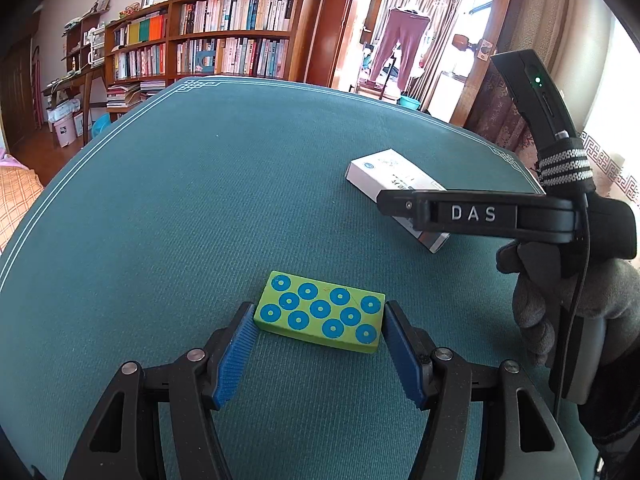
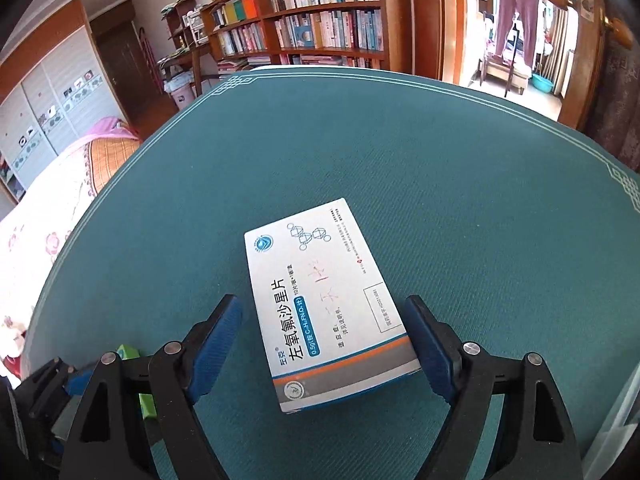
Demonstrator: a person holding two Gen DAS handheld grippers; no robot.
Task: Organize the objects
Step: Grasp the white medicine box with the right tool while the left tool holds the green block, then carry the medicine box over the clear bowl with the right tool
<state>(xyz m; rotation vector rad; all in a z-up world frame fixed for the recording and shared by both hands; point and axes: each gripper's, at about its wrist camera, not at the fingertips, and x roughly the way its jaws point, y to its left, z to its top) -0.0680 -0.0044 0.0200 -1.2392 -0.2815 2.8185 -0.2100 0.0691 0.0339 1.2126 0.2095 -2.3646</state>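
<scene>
The teal table [image 2: 440, 168] carries both things. The white medicine box [image 2: 320, 300] lies flat between the right gripper [image 2: 324, 340], whose jaws stand released (one pad seems to touch its edge). The green block [image 1: 322, 312] is clamped by the left gripper [image 1: 320, 344]. Closing off-centre could twist the box sideways.

Green rectangular block [image 1: 322, 312], flat on teal table mat [image 1: 200, 200], top face bearing ten blue rings. White medicine box [image 2: 320, 300], closed, flat on same mat, Chinese print uppermost, blue-grey and orange bands at near end. Well apart from block.
</scene>
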